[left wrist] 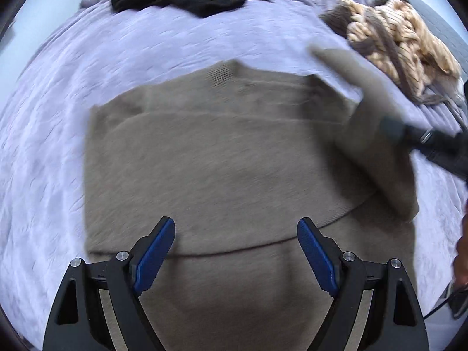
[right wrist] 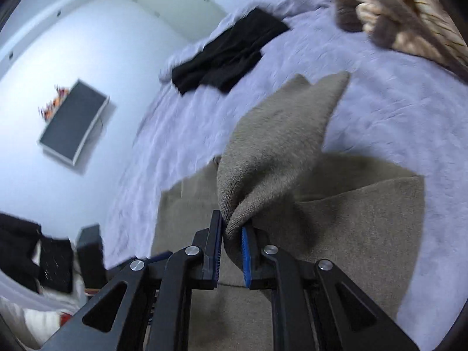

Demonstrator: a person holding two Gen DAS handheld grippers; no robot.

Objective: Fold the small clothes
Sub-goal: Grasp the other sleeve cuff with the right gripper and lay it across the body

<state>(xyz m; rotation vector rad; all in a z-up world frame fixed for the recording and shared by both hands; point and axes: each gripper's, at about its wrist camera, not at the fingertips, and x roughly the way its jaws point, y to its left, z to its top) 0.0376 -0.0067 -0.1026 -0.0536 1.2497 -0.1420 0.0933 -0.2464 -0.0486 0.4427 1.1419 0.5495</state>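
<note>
In the left wrist view, the left hand-held gripper is seen with its jaws apart and empty above the near part of the taupe sweater, which is spread on the lavender bed, its long axis running away from the camera. In the right wrist view, the right hand-held gripper is clamped on the lifted sleeve, whose cuff end points up and away; the right one is thus judged nearer for laying it across the body.

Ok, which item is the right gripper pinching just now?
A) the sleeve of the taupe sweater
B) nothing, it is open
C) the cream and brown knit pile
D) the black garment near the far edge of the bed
A: the right gripper is shut on a raised sleeve of the taupe sweater, while the black garment and the knit pile lie apart on the bed.
</note>
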